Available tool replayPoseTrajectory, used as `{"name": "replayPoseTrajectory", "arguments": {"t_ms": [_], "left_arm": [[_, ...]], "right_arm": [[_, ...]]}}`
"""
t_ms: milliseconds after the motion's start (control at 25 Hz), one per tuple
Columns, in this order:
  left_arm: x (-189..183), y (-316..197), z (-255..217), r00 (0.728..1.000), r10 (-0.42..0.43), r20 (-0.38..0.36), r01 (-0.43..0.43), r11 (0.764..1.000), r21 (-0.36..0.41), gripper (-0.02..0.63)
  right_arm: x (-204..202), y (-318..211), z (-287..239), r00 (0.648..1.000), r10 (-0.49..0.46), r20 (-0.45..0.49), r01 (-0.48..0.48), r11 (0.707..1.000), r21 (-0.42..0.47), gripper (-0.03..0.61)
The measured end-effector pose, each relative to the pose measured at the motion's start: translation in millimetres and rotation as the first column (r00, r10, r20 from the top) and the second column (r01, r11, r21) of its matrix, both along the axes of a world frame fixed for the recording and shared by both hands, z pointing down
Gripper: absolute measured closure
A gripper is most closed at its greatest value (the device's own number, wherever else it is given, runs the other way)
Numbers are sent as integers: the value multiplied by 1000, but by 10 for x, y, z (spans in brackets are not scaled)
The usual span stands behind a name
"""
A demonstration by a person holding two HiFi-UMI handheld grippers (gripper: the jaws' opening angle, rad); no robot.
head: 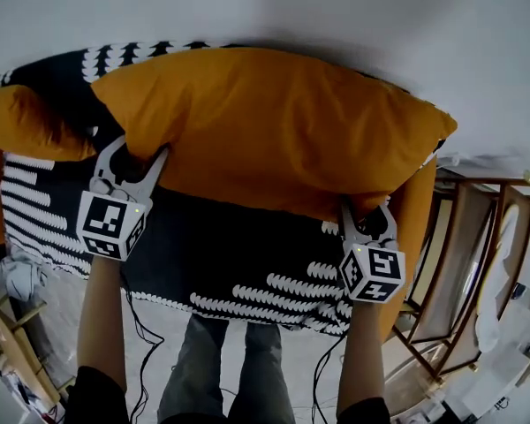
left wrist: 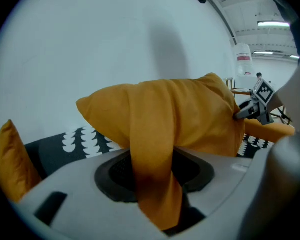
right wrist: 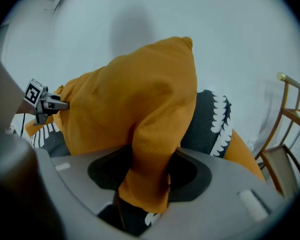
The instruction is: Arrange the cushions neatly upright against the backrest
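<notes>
Cushion (head: 274, 131): big, orange, judged light and soft. Sagging and bunching are expected wherever it is pinched, and no breakage risk is seen. It is held lengthwise over the sofa (head: 238, 254) seat, in front of the backrest and wall. The two lower corners are judged the best hold, taken together so it hangs level. A second cushion (head: 22, 122) is seen at the far left. A fold at the lower left corner is clamped in the left hand-held gripper (head: 137, 155). The lower right corner is pinched likewise by the right hand-held gripper (head: 364, 212), with its jaws part-way apart around bunched cloth.
</notes>
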State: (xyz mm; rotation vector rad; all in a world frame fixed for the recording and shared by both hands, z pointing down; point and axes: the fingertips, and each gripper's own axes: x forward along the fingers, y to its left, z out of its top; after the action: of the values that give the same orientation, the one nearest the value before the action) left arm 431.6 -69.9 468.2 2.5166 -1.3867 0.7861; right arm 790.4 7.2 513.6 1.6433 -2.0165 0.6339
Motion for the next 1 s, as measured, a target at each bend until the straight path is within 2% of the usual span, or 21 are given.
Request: {"name": "replayPoseTrajectory", "arguments": {"t_ms": [160,240,440,600,800,1000], "left_arm": [[-32,-32,143,1000,-12,-25,12,1000,-22,373],[-48,-55,168,999,-16,-36,15,999,-29,330],[-168,16,187,999,-18,-38,15,998,-56,232],[-283,104,182,998,-62,-25,60,996,-65,229],[-285,370,155,993,-106,-58,100,990,-103,246],[-199,740,57,986,-131,-105,118,986,-122,335]], "right_arm": [[66,-27,240,999,42,19,-40,997,-59,320],[118,-57,288,998,56,0,-56,996,-65,284],[184,36,332,997,70,-30,-72,995,-73,244],[187,144,296,996,36,-78,-41,996,-74,233],[201,314,135,995,21,-93,-27,998,-58,240],[26,502,-131,996,2,-88,-2,1000,1,344]]}}
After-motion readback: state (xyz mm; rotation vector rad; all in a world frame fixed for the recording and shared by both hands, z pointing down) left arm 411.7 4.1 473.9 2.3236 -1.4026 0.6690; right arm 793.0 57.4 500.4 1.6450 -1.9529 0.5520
